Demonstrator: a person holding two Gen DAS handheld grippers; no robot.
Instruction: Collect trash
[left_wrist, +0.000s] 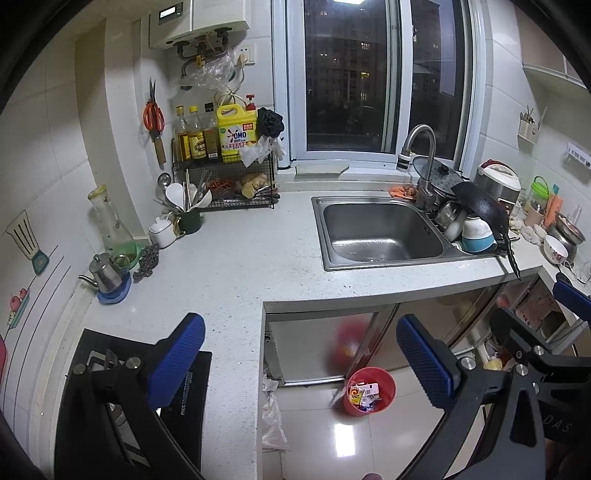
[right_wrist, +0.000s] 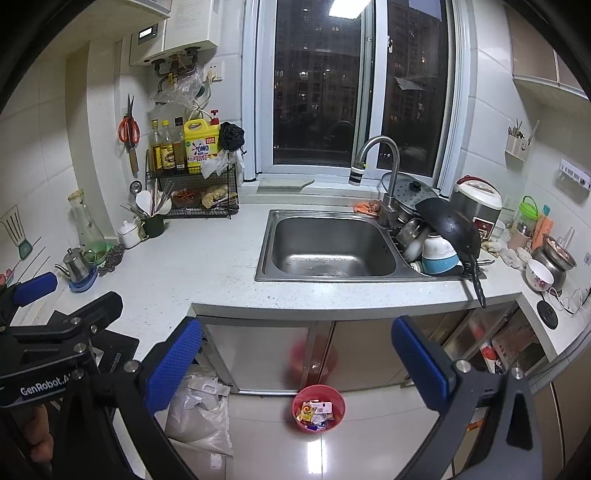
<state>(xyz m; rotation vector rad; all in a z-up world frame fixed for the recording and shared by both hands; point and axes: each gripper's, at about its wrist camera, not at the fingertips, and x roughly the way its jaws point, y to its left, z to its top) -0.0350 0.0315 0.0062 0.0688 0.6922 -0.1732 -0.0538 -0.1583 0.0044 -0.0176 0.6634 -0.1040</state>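
A small red bin stands on the tiled floor below the counter, holding several wrappers and paper scraps; the right wrist view shows the same bin. My left gripper hovers over the counter corner, open, with nothing between its blue pads. My right gripper hangs above the floor in front of the cabinet, open and empty too. Each gripper shows at the edge of the other's view: the right gripper at far right, the left gripper at far left.
The white counter carries a steel sink, stacked dishes and a black pan, a bottle rack, a small kettle and a stove. White plastic bags lie on the floor by the cabinet.
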